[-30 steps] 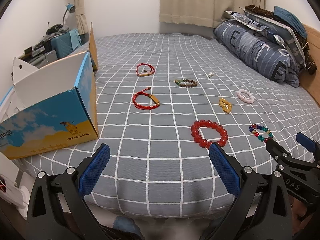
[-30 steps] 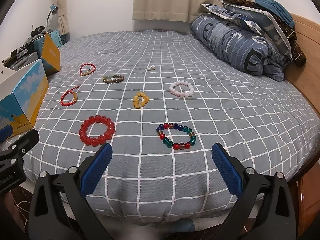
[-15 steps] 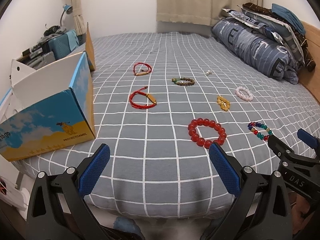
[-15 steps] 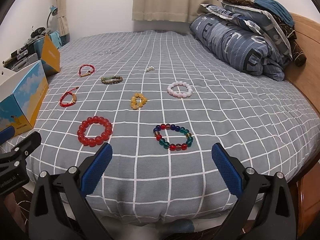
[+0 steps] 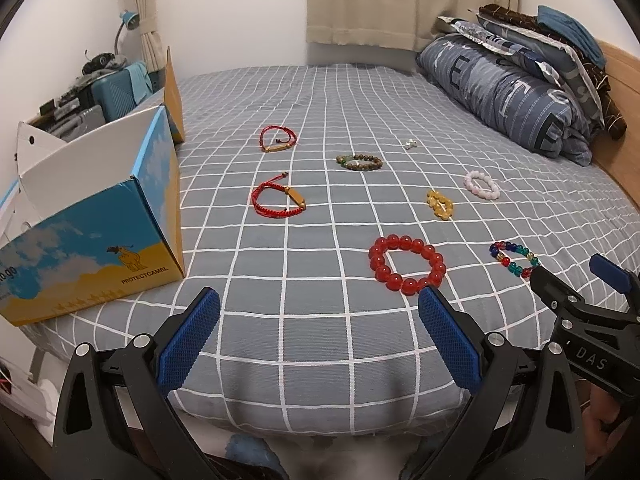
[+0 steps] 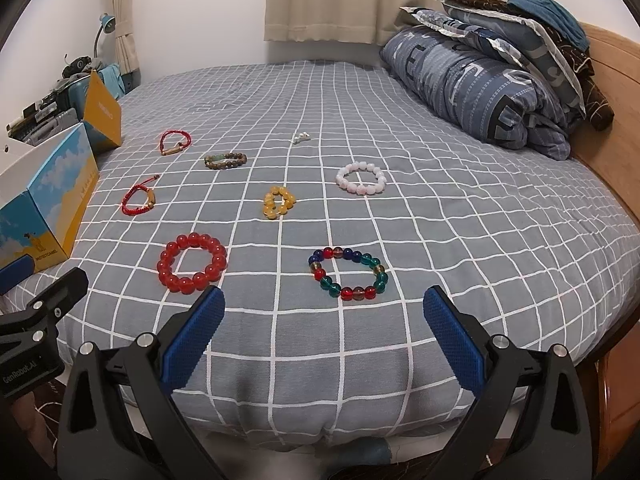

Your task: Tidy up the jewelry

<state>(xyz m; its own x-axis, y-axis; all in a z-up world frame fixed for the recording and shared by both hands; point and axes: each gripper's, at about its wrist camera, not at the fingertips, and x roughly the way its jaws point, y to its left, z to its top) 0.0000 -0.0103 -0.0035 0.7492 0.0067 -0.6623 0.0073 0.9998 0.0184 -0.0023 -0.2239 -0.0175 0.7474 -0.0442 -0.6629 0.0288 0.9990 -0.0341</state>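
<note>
Several bracelets lie spread on the grey checked bed. Nearest are a big red bead bracelet point(image 5: 407, 264) point(image 6: 192, 263) and a multicoloured bead bracelet point(image 6: 347, 273) point(image 5: 513, 258). Farther back lie a yellow bead bracelet point(image 6: 279, 201), a pink bead bracelet point(image 6: 361, 179), a brown bead bracelet point(image 6: 225, 160), two red cord bracelets point(image 5: 278, 200) point(image 5: 278, 139) and a small white piece point(image 6: 301, 137). My left gripper point(image 5: 318, 336) hangs open at the bed's front edge, just short of the red beads. Open too, my right gripper point(image 6: 324, 334) sits just short of the multicoloured beads. Both hold nothing.
An open blue and yellow cardboard box point(image 5: 100, 216) stands on the bed's left corner. Folded blue bedding and pillows point(image 6: 488, 80) pile at the back right against a wooden headboard point(image 6: 612, 92). A cluttered side table with a lamp point(image 5: 100, 76) stands left of the bed.
Both grippers have drawn back and a little lower from the bed, so the bracelets sit slightly farther away. Nothing on the bed has moved.
</note>
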